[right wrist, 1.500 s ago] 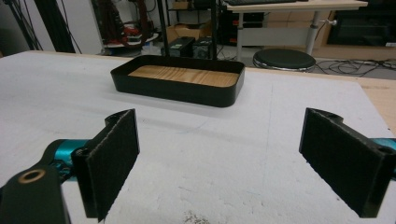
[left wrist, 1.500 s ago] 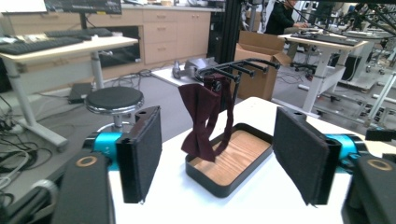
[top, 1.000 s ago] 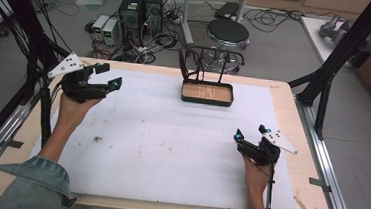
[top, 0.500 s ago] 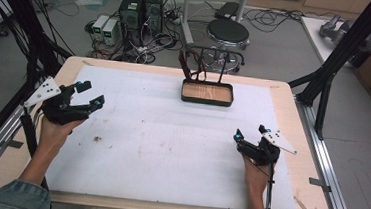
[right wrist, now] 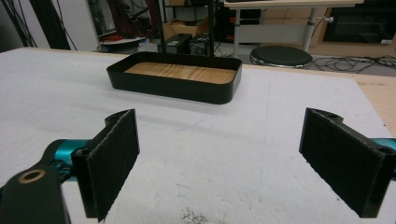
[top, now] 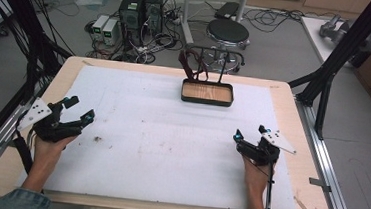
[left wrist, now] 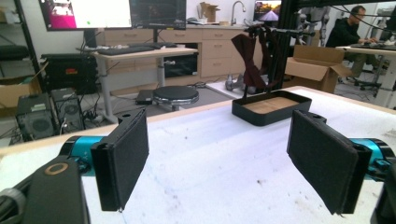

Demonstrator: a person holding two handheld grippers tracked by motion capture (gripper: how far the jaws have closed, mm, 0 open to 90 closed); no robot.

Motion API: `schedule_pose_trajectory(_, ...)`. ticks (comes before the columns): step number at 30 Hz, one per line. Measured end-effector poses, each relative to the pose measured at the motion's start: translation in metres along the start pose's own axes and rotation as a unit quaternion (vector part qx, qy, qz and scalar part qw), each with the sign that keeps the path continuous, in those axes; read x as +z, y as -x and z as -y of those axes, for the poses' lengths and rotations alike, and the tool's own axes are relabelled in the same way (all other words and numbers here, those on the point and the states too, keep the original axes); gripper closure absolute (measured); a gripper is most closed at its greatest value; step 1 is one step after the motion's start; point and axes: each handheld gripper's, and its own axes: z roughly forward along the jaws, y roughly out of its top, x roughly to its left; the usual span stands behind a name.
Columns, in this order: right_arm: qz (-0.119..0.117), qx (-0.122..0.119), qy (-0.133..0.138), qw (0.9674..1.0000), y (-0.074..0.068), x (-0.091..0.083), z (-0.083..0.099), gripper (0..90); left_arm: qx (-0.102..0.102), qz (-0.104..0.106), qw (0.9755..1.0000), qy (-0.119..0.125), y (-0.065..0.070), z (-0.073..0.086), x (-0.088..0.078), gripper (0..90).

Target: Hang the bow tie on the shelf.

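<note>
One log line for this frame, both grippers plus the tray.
left gripper: open, empty | right gripper: open, empty | black wood-bottomed tray: far edge, empty | white foam mat: both hands resting

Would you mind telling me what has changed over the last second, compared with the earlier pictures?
The left gripper has drawn back toward the person and the table's left edge, coming down from beside the far left corner. Its fingers are open and empty. The right gripper stayed put near the right edge, open, and the black tray with its stand has not moved.
</note>
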Motion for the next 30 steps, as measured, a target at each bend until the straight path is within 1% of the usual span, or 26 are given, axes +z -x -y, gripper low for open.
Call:
schedule_pose_trajectory(1,0.001,0.0,0.0,1.0,0.0,0.0,0.0,11.3,-0.001,-0.007,1.0,-0.002,0.001,0.005,-0.002,20.0)
schedule_pose_trajectory(2,0.001,-0.002,0.0,1.0,0.0,0.0,0.0,11.2,-0.001,-0.007,1.0,-0.002,0.001,0.005,-0.002,19.9)
schedule_pose_trajectory(5,0.002,-0.005,-0.001,1.0,0.0,0.0,0.0,11.2,-0.005,-0.02,0.9998,-0.004,0.003,0.015,-0.005,19.5)
schedule_pose_trajectory(7,0.002,-0.004,-0.001,1.0,0.0,0.0,0.0,11.2,-0.007,-0.023,0.9996,-0.013,0.003,0.019,-0.004,19.1)
schedule_pose_trajectory(10,0.001,-0.003,-0.001,1.0,0.0,0.001,0.0,11.3,-0.018,-0.029,0.999,-0.028,0.003,0.026,-0.003,17.5)
schedule_pose_trajectory(12,0.0,-0.002,-0.003,1.0,0.0,0.001,0.0,11.2,-0.016,-0.03,0.9986,-0.041,0.004,0.029,-0.001,17.0)
schedule_pose_trajectory(16,-0.003,-0.007,-0.002,1.0,-0.001,0.001,0.0,11.3,-0.016,-0.025,0.998,-0.055,0.006,0.034,0.004,17.0)
schedule_pose_trajectory(17,-0.006,0.0,-0.006,1.0,-0.002,0.002,0.001,11.3,-0.015,-0.023,0.9979,-0.059,0.006,0.034,0.004,17.0)
schedule_pose_trajectory(20,-0.007,-0.003,-0.013,0.9999,-0.002,0.004,0.002,11.3,-0.016,-0.021,0.9976,-0.065,0.006,0.035,0.006,16.9)
schedule_pose_trajectory(26,-0.007,-0.004,-0.012,0.9999,-0.002,0.003,0.002,11.3,-0.02,-0.022,0.9973,-0.067,0.005,0.036,0.006,16.4)
schedule_pose_trajectory(28,-0.008,-0.004,-0.013,0.9999,-0.002,0.003,0.002,11.3,-0.025,-0.024,0.9971,-0.068,0.004,0.036,0.007,15.8)
schedule_pose_trajectory(30,-0.008,-0.003,-0.012,0.9999,-0.002,0.003,0.002,11.3,-0.031,-0.022,0.9964,-0.075,0.003,0.037,0.008,15.2)
